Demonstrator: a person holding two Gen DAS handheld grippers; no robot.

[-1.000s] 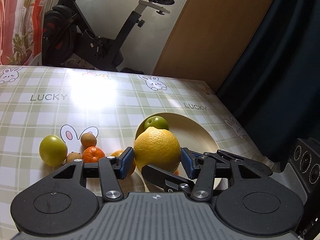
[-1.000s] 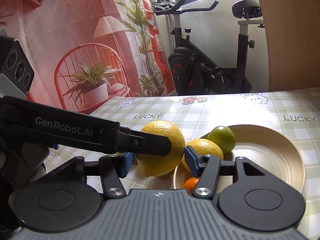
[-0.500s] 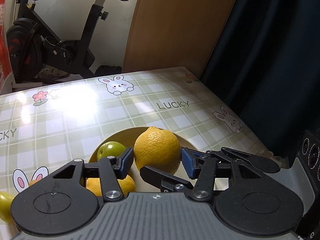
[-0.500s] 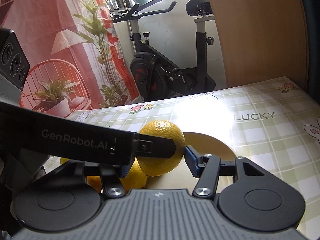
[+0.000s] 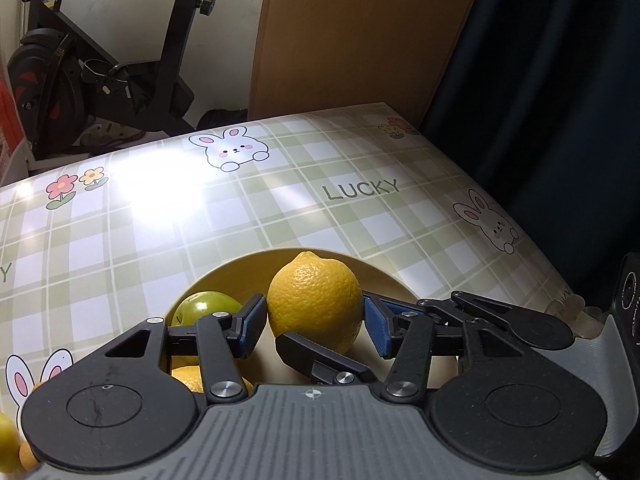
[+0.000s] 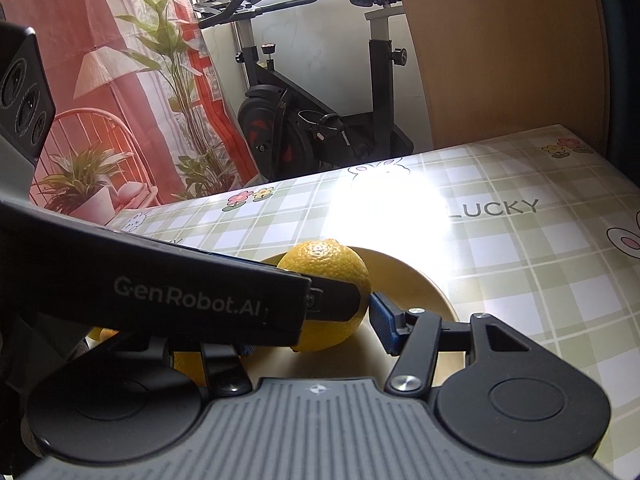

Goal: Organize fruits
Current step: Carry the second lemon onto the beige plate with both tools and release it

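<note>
A large yellow lemon (image 5: 314,304) hangs just over the beige plate (image 5: 248,264). My left gripper (image 5: 314,326) is shut on it, its blue pads pressing the lemon's two sides. In the right wrist view the same lemon (image 6: 332,276) sits in my right gripper (image 6: 316,332); the right blue pad touches it, while the left gripper's black finger (image 6: 200,292) hides the other pad. A green apple (image 5: 204,306) lies in the plate (image 6: 420,280), with another yellow fruit (image 5: 192,378) beside it.
Two small fruits (image 5: 8,440) peek in at the left wrist view's bottom-left edge. The checked tablecloth (image 5: 280,208) ends at the right against a dark curtain (image 5: 560,100). An exercise bike (image 6: 320,120) and a wooden panel (image 5: 360,32) stand beyond the far edge.
Both grippers have carried the lemon rightwards, from beside the loose fruits to above the plate. The loose fruits on the left have slid almost out of view.
</note>
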